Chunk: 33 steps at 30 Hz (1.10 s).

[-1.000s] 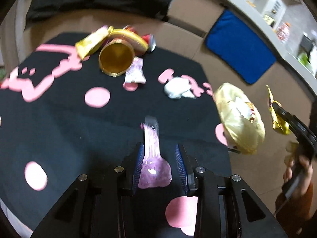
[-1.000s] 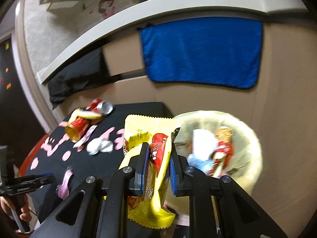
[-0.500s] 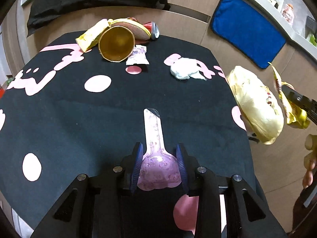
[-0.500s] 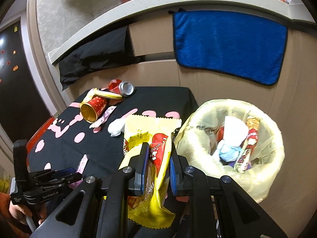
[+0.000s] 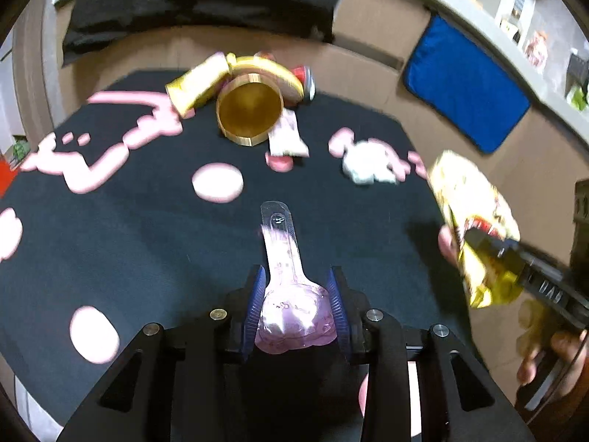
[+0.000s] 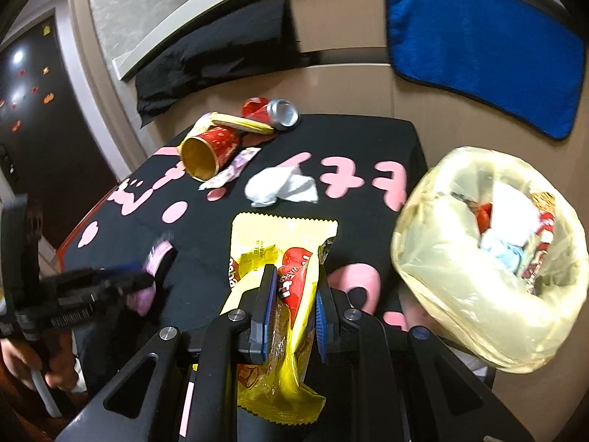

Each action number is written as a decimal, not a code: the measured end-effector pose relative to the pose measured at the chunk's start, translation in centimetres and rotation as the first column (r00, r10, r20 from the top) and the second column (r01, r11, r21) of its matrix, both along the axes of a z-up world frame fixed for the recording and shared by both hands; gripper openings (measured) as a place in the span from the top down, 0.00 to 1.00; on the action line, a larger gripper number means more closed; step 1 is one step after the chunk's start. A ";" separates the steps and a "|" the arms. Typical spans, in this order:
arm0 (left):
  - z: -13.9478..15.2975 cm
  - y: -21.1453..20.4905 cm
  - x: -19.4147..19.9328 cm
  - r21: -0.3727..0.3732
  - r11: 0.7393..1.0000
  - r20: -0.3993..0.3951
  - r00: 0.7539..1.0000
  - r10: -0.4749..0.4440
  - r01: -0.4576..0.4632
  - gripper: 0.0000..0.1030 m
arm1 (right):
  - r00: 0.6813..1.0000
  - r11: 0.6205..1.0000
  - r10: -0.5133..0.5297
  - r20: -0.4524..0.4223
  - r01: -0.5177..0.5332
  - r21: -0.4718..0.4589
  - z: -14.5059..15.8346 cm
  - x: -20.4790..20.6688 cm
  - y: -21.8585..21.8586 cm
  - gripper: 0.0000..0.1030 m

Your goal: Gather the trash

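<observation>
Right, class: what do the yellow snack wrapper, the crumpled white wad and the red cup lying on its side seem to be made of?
Yellow snack wrapper: glossy plastic film, likely, going by its shine and crimped edge.
Crumpled white wad: matte tissue or paper, softly creased.
Red cup lying on its side: probably paperboard, with a gold lining.

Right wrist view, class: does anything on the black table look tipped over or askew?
Yes. The red paper cup lies on its side, gold mouth facing the camera, and the soda can behind it is also toppled. A crumpled white tissue lies loose nearby.
</observation>
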State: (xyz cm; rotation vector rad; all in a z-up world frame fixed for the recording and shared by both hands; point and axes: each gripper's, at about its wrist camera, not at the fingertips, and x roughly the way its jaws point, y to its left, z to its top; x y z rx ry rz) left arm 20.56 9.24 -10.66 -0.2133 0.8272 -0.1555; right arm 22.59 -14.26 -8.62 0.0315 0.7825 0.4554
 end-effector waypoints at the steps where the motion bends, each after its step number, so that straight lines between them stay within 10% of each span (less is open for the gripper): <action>1: 0.5 0.1 0.1 0.005 1.000 0.021 1.000 0.000 0.000 0.65 | 1.000 1.000 0.003 0.005 -0.003 -0.001 0.1 0.1 0.2 0.83; 10: 6.3 -1.6 2.8 0.011 0.999 0.189 0.981 -0.037 0.036 0.65 | 0.996 1.000 -0.013 0.093 0.014 -0.009 3.5 0.9 -0.2 0.83; 21: 13.5 -9.2 5.2 0.052 0.983 0.388 0.904 -0.180 0.174 0.65 | 0.955 0.990 -0.135 0.265 0.138 0.005 9.8 1.7 -6.2 0.83; 33: 14.2 -20.1 7.9 0.042 0.924 0.404 0.840 -0.363 0.380 0.65 | 0.894 0.948 -0.299 0.334 0.319 -0.003 12.4 1.4 -15.3 0.83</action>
